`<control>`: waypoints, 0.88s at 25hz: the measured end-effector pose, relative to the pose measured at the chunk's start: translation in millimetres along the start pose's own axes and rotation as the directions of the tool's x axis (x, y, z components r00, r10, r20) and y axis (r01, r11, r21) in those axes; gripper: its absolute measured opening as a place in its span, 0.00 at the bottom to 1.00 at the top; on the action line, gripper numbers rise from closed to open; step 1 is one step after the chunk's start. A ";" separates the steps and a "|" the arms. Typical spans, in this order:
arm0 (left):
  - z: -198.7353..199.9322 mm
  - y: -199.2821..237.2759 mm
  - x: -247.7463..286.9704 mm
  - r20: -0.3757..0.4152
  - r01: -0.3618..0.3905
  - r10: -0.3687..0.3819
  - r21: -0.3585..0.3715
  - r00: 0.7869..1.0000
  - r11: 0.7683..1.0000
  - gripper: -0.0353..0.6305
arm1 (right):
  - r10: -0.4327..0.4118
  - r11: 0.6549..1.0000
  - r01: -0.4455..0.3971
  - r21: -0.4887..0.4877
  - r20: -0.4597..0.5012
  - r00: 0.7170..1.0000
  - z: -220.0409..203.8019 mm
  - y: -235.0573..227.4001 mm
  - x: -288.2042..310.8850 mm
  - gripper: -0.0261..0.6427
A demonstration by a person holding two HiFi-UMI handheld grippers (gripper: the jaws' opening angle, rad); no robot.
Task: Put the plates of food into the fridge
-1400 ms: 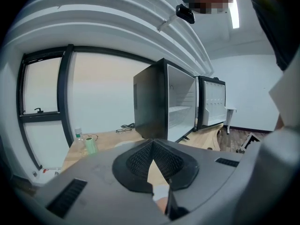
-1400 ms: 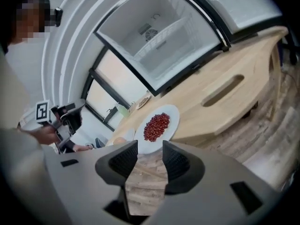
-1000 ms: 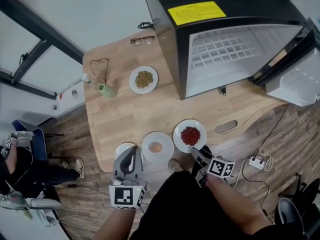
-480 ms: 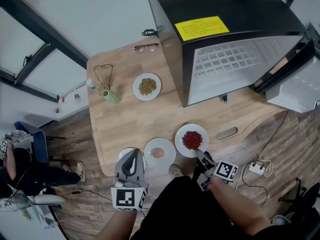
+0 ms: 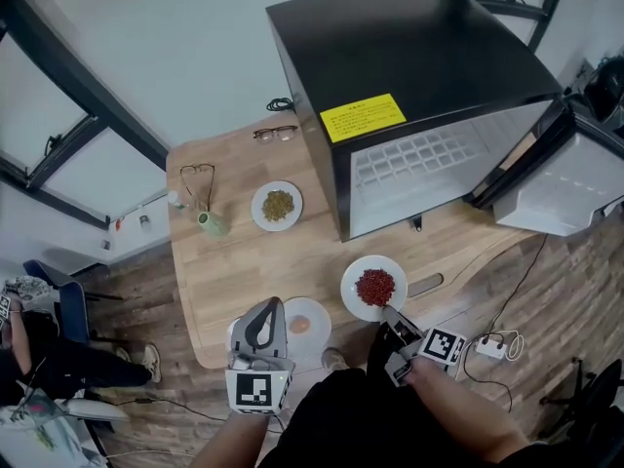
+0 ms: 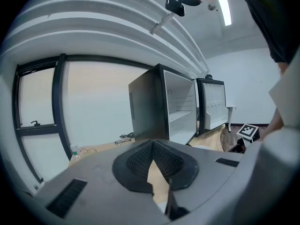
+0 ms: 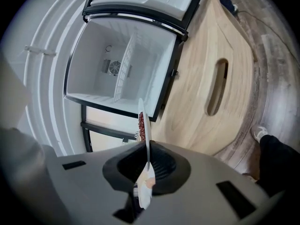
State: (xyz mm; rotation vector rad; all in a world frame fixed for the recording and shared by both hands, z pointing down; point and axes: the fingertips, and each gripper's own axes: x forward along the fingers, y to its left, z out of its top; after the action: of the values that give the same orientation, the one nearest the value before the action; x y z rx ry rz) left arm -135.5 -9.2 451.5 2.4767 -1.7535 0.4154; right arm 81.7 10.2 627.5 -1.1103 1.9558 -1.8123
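Note:
A white plate of red food (image 5: 374, 288) hangs just off the table's near edge, its rim clamped in my right gripper (image 5: 394, 318), which is shut on it. In the right gripper view the plate (image 7: 142, 125) stands edge-on between the pads of that gripper (image 7: 149, 150), facing the open fridge (image 7: 123, 55). My left gripper (image 5: 265, 318) is shut with nothing seen in it, beside the plate with an egg (image 5: 305, 326). Its pads (image 6: 140, 161) meet at the tips. A third plate with greenish food (image 5: 277, 206) lies farther back. The black fridge (image 5: 409, 76) stands open on the table.
On the wooden table (image 5: 253, 261) are a green cup (image 5: 212, 224), two pairs of glasses (image 5: 196, 175) (image 5: 278, 133) and a small white plate (image 5: 235, 333) left of my left gripper. A slot (image 5: 424, 285) is cut in the tabletop. The fridge door (image 5: 561, 188) swings out right. A power strip (image 5: 487, 345) lies on the floor.
My right gripper has closed on the rim of the red-food plate and lifted it off the table. My left gripper has risen a little. The head view has shifted back.

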 end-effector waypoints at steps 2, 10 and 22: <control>7.2 -0.4 8.2 0.017 0.002 -0.002 0.004 1.000 1.000 0.06 | 0.006 1.000 -0.006 -0.019 0.004 1.000 13.4 8.9 -2.7 0.09; 31.9 -1.9 35.7 0.058 0.006 -0.002 -0.077 0.998 0.997 0.06 | 0.073 0.995 -0.071 -0.074 0.028 0.997 62.4 47.0 -10.4 0.09; 66.3 5.0 74.6 0.105 -0.020 0.030 -0.090 0.994 0.996 0.06 | 0.167 0.973 -0.159 -0.168 0.029 0.986 137.7 126.3 -1.6 0.09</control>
State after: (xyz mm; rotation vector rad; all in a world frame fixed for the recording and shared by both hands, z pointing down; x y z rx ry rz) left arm -105.6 -93.6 407.1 2.4598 -1.8011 0.2061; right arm 126.7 -98.9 482.7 -0.9930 2.1354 -1.5538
